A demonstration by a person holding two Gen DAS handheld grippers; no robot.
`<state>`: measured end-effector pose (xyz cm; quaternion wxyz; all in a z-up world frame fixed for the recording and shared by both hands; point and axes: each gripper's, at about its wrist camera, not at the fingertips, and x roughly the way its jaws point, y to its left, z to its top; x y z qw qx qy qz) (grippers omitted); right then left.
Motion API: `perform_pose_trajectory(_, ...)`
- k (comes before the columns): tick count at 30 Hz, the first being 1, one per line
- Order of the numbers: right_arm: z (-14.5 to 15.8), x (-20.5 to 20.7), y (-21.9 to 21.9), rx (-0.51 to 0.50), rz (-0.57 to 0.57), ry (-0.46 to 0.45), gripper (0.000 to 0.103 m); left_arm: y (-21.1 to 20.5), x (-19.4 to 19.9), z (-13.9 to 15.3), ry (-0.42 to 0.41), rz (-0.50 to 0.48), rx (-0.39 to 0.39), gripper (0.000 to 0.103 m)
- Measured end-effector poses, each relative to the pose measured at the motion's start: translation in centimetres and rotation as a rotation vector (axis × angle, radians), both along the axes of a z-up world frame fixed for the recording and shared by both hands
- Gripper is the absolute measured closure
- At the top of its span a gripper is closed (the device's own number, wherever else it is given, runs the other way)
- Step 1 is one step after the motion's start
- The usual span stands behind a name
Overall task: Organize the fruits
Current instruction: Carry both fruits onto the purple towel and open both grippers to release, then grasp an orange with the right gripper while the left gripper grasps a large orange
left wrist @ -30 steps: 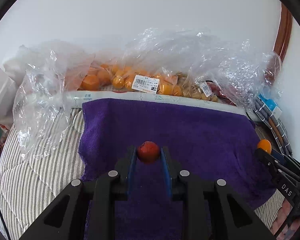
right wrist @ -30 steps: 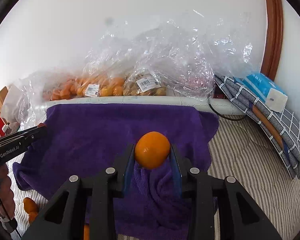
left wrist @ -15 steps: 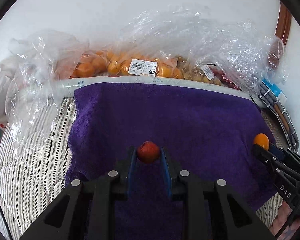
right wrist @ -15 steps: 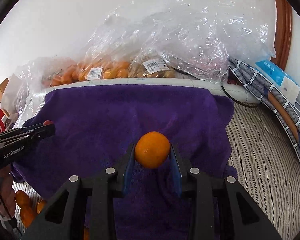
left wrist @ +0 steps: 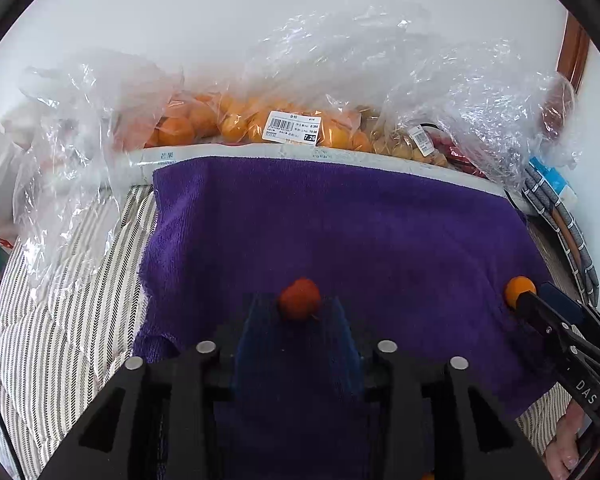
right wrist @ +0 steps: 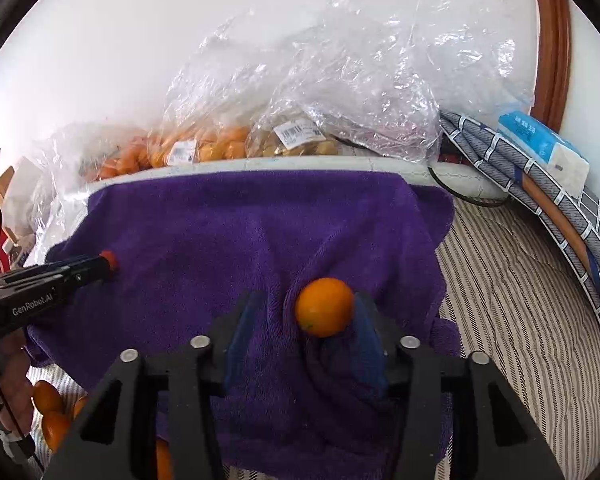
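- Left gripper [left wrist: 298, 312] low in the centre of the left wrist view, jaws just been opening and now parted, blue pads clear of the small red-orange fruit [left wrist: 300, 298] sitting between their tips on the purple towel [left wrist: 340, 232].
- Right gripper [right wrist: 305, 316] low in the centre of the right wrist view, jaws likewise just been opening; orange [right wrist: 325, 307] resting on a fold of the towel, against the pad on the right side of the frame, with a clear gap to the pad on the left side.
- Same orange seen at the right edge of the left wrist view [left wrist: 520, 291], at the tip of the other tool.
- Clear plastic bags of orange fruit [left wrist: 236, 120] along the top edge of the towel, price labels showing, behind a white roll [left wrist: 228, 154].
- Striped bedding [left wrist: 60, 320] under the towel, lower left of the left wrist view.
- Loose oranges [right wrist: 48, 408] in the lower left corner of the right wrist view, beside a hand [right wrist: 14, 380] holding the left tool.
- Blue tissue pack [right wrist: 540, 144] on folded checked cloth, upper right of the right wrist view.
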<state>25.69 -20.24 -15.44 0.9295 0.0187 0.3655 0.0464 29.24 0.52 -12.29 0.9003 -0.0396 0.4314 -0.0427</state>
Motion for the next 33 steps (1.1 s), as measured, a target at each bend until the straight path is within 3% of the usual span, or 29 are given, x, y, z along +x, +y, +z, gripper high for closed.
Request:
perform_pose_trajectory(1,0.2,-0.2,-0.1,0.008,-0.003,-0.005,0.041,0.0,-0.2,0.2,-0.011,0.001,-0.001,0.056)
perform_pose_trajectory(6,1.4,-1.3,-0.7,0.027,-0.049,-0.011,0.041,-0.1,-1.2,1.9,-0.055,0.007,-0.010,0.049)
perform_pose_trajectory(19,4.1,-8.5,-1.4,0.018,-0.126,-0.004,0.041,0.5,-8.2,4.4,-0.081,0.018,0.032,0.049)
perform_pose_trajectory(30,4.1,-14.2,1.0,0.033,-0.057,0.025,0.041,4.0,-14.2,4.9,-0.071,0.035,0.042,0.049)
perform_pose_trajectory(33,3.4,-15.4,2.1,0.041,-0.017,0.043,0.046,4.9,-15.1,4.3,-0.059,0.049,0.043,0.049)
